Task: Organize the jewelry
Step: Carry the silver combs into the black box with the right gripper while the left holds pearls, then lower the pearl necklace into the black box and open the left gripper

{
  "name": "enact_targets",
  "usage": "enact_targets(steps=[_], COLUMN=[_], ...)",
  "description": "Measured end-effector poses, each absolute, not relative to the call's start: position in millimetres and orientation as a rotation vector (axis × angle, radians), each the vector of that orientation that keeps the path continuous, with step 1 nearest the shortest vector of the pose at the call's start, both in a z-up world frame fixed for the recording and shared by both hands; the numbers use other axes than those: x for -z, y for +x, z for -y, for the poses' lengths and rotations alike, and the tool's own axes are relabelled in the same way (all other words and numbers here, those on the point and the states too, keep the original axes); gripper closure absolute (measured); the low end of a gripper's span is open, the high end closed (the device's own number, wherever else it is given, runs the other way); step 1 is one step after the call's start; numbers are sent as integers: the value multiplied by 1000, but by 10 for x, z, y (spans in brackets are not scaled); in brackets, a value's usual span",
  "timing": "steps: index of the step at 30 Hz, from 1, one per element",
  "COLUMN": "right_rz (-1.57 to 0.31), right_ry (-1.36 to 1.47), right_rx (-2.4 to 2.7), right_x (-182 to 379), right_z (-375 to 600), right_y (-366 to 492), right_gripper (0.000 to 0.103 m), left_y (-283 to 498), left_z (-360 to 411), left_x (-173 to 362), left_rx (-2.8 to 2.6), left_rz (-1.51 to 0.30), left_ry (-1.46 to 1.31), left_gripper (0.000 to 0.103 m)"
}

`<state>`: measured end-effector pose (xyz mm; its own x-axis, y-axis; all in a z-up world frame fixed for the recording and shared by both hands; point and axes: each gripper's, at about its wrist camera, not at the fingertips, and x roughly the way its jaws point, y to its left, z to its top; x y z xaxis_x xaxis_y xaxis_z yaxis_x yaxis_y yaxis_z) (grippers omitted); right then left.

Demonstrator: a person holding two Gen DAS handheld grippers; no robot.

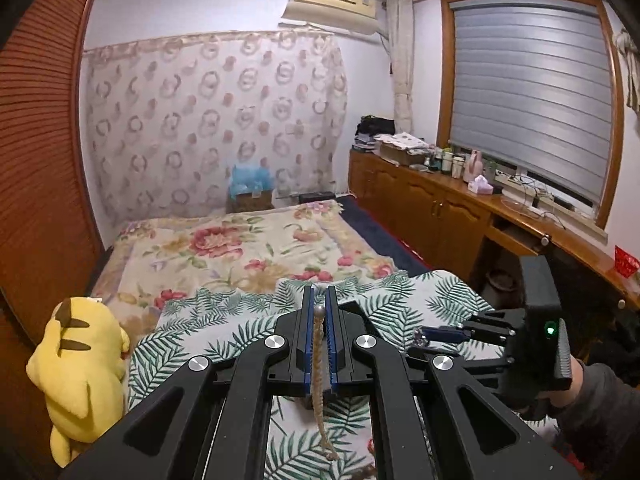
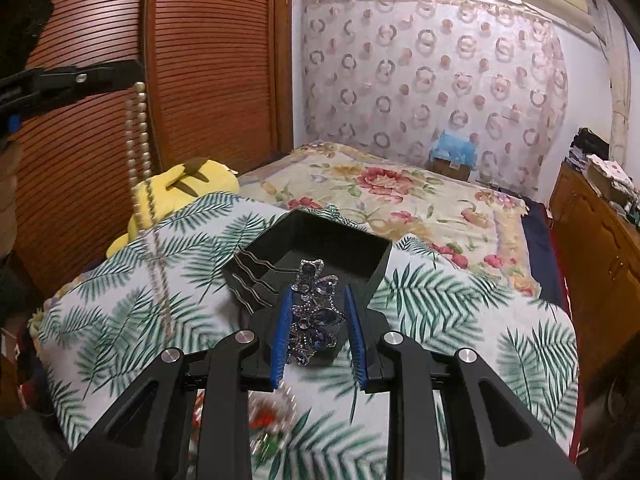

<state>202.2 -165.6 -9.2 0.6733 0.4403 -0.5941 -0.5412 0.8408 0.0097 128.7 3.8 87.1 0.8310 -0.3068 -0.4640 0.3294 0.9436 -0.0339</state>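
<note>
My left gripper (image 1: 319,292) is shut on a pearl necklace (image 1: 319,364), whose doubled strand hangs down between the blue pads. In the right wrist view the same necklace (image 2: 139,152) dangles from the left gripper (image 2: 136,70) at the upper left, above the leaf-print cloth. My right gripper (image 2: 316,296) is shut on a purple jewelled hair comb (image 2: 314,312); its wavy metal teeth (image 2: 252,280) stick out to the left. A black open box (image 2: 352,248) sits on the cloth just beyond the comb. In the left wrist view the right gripper (image 1: 420,336) shows at the right, with a hand behind it.
A leaf-print cloth (image 2: 460,312) covers the near end of the bed, with a floral blanket (image 1: 240,248) beyond. A yellow plush toy (image 1: 80,368) lies at the left edge. Blurred small items (image 2: 268,424) lie on the cloth below the right gripper. Wooden cabinets (image 1: 432,200) run along the right wall.
</note>
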Motion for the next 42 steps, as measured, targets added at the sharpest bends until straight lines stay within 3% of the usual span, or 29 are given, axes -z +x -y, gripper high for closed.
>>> enact_targets(steps=[14,18,42], right_rz=[-745,-755,-662], right_ry=[-213,-214,-101], right_rx=[-578,-579,-557], right_x=[443,489,388], right_z=[1283,1283,1868], right_y=[2613,2641,2152], right_gripper=[72,56,55], left_y=[1603,1674,2158], left_z=[12,84,266], left_x=[-1053,-1088,-938], left_rx=[321,317,317], left_rz=[-468,-463,-515], left_ry=[66,74,40], left_gripper=[98,98,98])
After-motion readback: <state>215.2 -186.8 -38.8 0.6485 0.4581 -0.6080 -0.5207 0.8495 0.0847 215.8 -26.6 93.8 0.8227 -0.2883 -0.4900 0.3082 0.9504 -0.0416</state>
